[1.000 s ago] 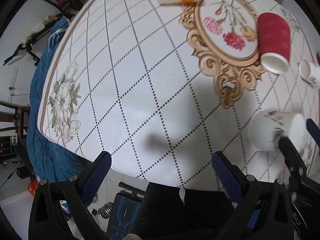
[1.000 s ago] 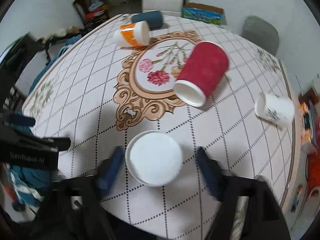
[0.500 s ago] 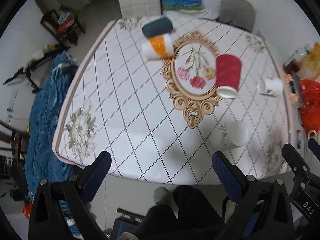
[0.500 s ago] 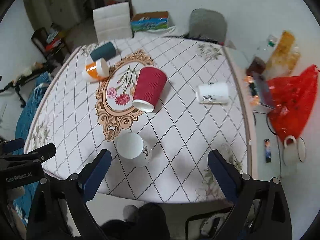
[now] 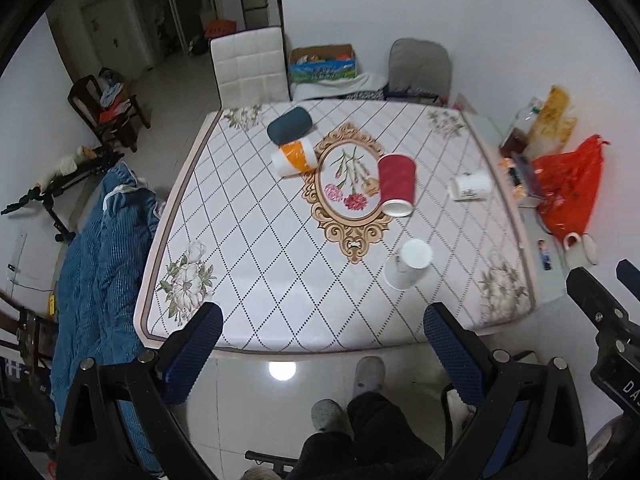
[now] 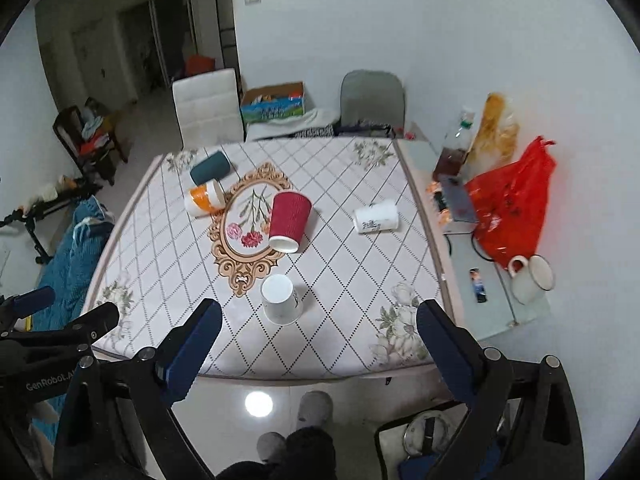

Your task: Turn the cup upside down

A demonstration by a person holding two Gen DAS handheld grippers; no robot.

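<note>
A white paper cup (image 5: 408,264) (image 6: 281,300) stands upside down near the table's front edge. A red ribbed cup (image 5: 396,189) (image 6: 289,221) lies on its side by the gold floral medallion. An orange-and-white cup (image 5: 294,157) (image 6: 205,198), a dark teal cup (image 5: 289,125) (image 6: 210,173) and a white printed cup (image 5: 471,186) (image 6: 377,217) also lie on their sides. My left gripper (image 5: 320,344) and right gripper (image 6: 318,340) are both open and empty, held high and back from the table's front edge.
The table (image 5: 256,320) has a white diamond-pattern cloth. A blue blanket (image 5: 100,248) lies left of it. Two chairs (image 5: 250,66) stand behind. A side surface (image 6: 500,304) at the right holds a red bag, a mug and bottles. The person's feet (image 5: 348,396) are below.
Both grippers pulled up and back from the table, so the whole table now shows. The right gripper, close around the upside-down white cup a second ago, is now far from it.
</note>
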